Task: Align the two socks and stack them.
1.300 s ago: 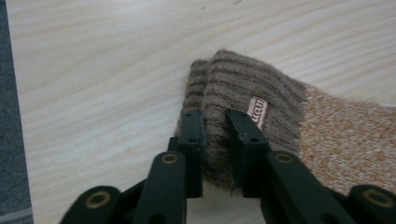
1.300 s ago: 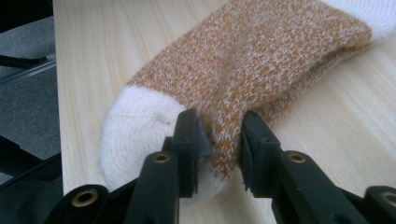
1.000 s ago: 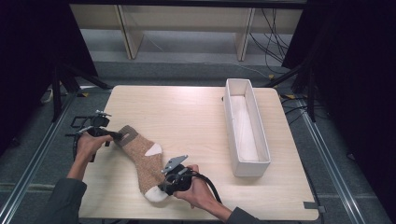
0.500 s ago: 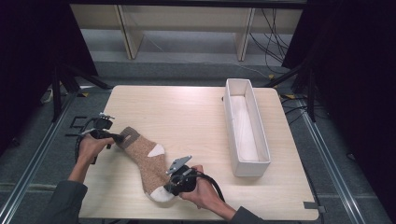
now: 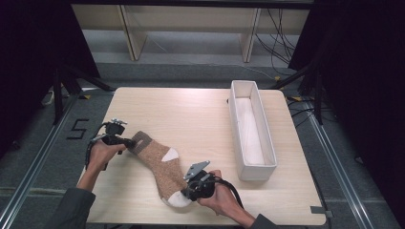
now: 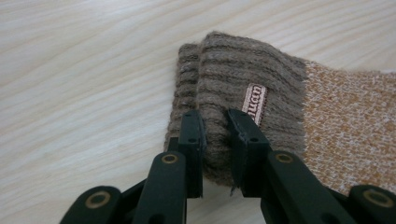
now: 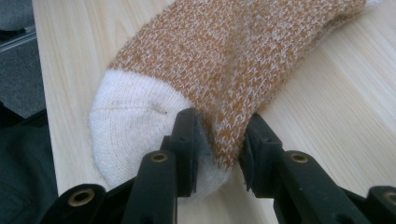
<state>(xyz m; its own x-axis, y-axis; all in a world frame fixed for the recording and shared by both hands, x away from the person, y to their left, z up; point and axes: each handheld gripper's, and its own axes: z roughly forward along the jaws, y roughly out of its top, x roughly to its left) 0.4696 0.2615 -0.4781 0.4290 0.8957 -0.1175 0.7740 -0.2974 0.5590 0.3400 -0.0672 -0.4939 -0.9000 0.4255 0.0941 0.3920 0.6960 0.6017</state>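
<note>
Pale wood grain covers the table (image 5: 191,109), which stands on a grey floor with dark curtains at both sides. At its left edge the left gripper (image 5: 128,141) is held level, and its jaws, which have just been closing, pinch a fold of the ribbed brown cuff (image 6: 233,79) of the sock (image 5: 160,164) (a small woven label (image 6: 254,102) sits just beside the right-hand jaw in the left gripper view). From the cuff, the sock lies flat and slants toward the near edge, speckled orange-brown with a white heel patch (image 5: 170,154). Further right, the right gripper (image 5: 190,192) has also just been closing its jaws, and they grip the sock's edge where the white toe (image 7: 130,126) meets the orange knit. Well apart, toward the right side, stands a long white tray (image 5: 239,124)
</note>
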